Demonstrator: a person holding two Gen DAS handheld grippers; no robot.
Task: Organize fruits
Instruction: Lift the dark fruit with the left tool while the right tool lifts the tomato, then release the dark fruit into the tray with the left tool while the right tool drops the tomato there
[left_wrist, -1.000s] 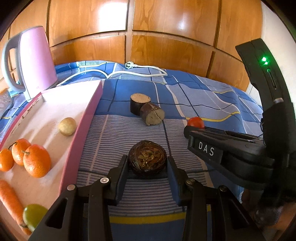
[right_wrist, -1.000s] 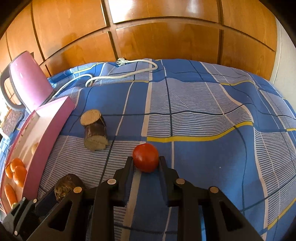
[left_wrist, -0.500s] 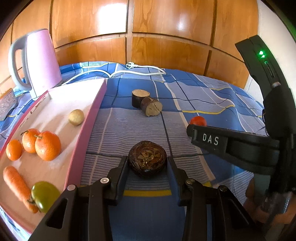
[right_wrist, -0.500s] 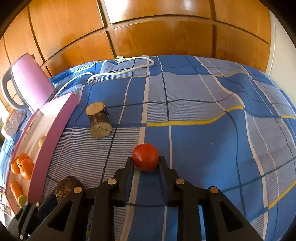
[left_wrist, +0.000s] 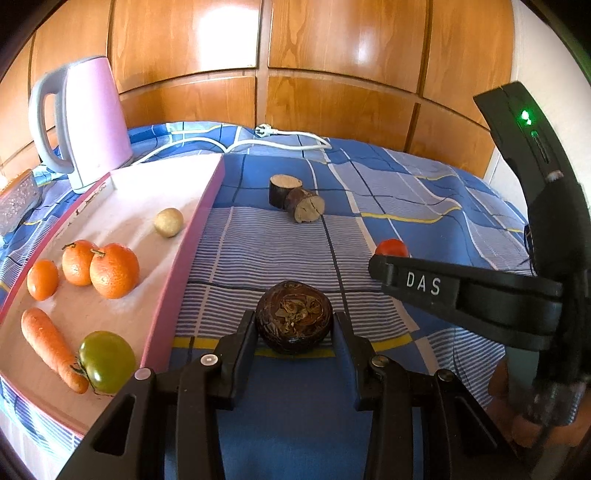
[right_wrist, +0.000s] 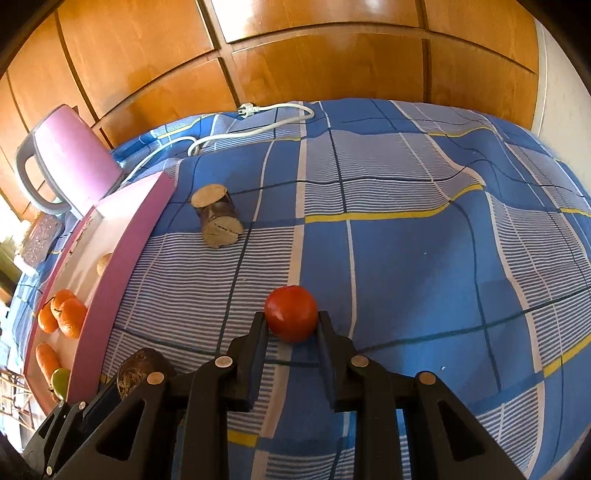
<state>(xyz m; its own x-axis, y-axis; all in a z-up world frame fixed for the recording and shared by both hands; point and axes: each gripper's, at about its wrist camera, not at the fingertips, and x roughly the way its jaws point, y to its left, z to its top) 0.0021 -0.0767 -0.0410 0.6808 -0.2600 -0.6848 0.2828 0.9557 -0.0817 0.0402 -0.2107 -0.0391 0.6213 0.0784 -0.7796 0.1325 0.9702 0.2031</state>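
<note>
My left gripper (left_wrist: 294, 325) is shut on a dark brown round fruit (left_wrist: 294, 316), held above the blue checked bedspread. My right gripper (right_wrist: 291, 325) is shut on a red tomato (right_wrist: 291, 313); the same tomato (left_wrist: 392, 248) peeks over the right gripper's finger in the left wrist view. A pink-rimmed tray (left_wrist: 192, 243) lies to the left. On it are three oranges (left_wrist: 114, 270), a carrot (left_wrist: 48, 345), a green tomato (left_wrist: 106, 361) and a small potato (left_wrist: 168, 222). The brown fruit (right_wrist: 142, 369) also shows low left in the right wrist view.
Two short wood log pieces (left_wrist: 297, 197) lie on the bedspread beyond the grippers. A pink kettle (left_wrist: 86, 125) stands at the tray's far end, with a white power cord (left_wrist: 288, 142) behind. Wooden panelling backs the bed. A hand (left_wrist: 532, 424) holds the right gripper.
Both grippers have drawn back toward the near side with their fruits still held. More of the tray's near end, with carrot and green tomato, has come into view.
</note>
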